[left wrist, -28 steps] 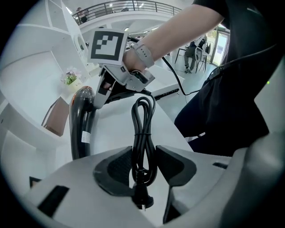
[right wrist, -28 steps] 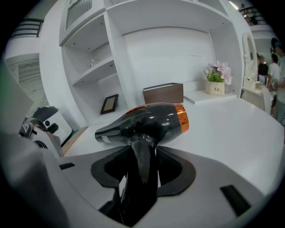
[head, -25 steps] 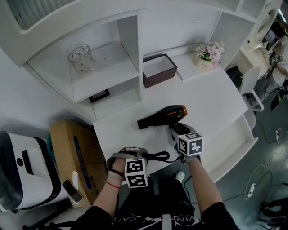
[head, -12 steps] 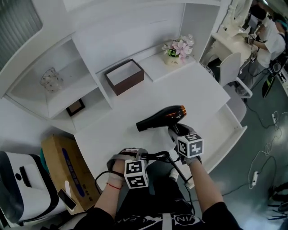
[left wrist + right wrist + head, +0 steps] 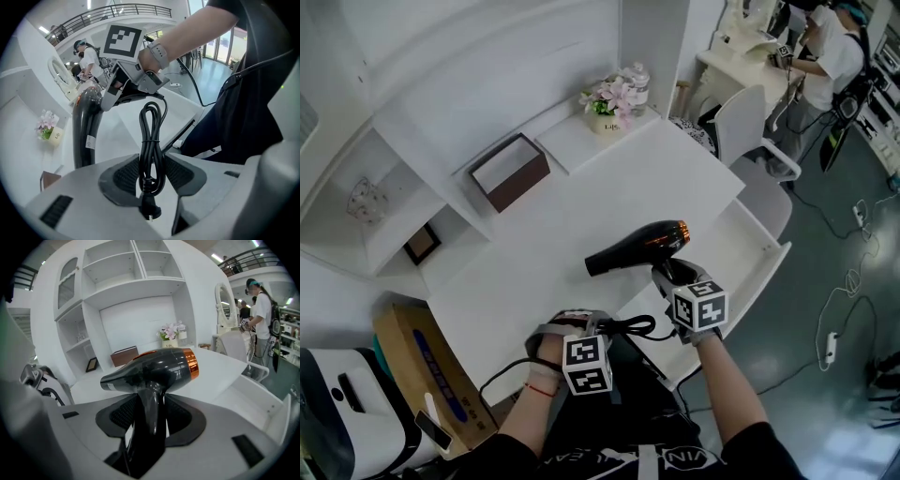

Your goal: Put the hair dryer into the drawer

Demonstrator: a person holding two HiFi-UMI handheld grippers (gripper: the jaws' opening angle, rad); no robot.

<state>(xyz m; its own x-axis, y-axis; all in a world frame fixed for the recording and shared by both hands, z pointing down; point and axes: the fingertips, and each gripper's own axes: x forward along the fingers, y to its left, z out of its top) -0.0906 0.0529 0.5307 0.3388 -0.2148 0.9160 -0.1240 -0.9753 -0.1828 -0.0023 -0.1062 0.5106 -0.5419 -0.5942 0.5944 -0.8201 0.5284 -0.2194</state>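
The right gripper (image 5: pixel 664 274) is clamped on the handle of the hair dryer (image 5: pixel 642 242), near the middle of the head view. In the right gripper view, the ribbed dark pads of the right gripper (image 5: pixel 150 416) press on both sides of the smooth, glossy black handle. Above them sits the hair dryer (image 5: pixel 154 366), whose rounded barrel tapers to a narrow nozzle at the left and ends in a metallic orange band at the right.

The left gripper (image 5: pixel 581 323), at lower centre of the head view, is closed on the cord (image 5: pixel 628 326). In the left gripper view, the cord (image 5: pixel 151 145) is a rubbery black bundle folded into long loops and cinched by a thin tie. It is pinched between the textured pads of the left gripper (image 5: pixel 152 176), with the plug (image 5: pixel 149 208) hanging just below them.

In the head view the dryer is held over the front edge of the matte white desk (image 5: pixel 572 234), just left of the open drawer (image 5: pixel 748 246), a shallow white tray with low walls. A rectangular brown box (image 5: pixel 508 172) sits at the upper left of the desk, and a small pot of pink flowers (image 5: pixel 614 98) near the top centre.
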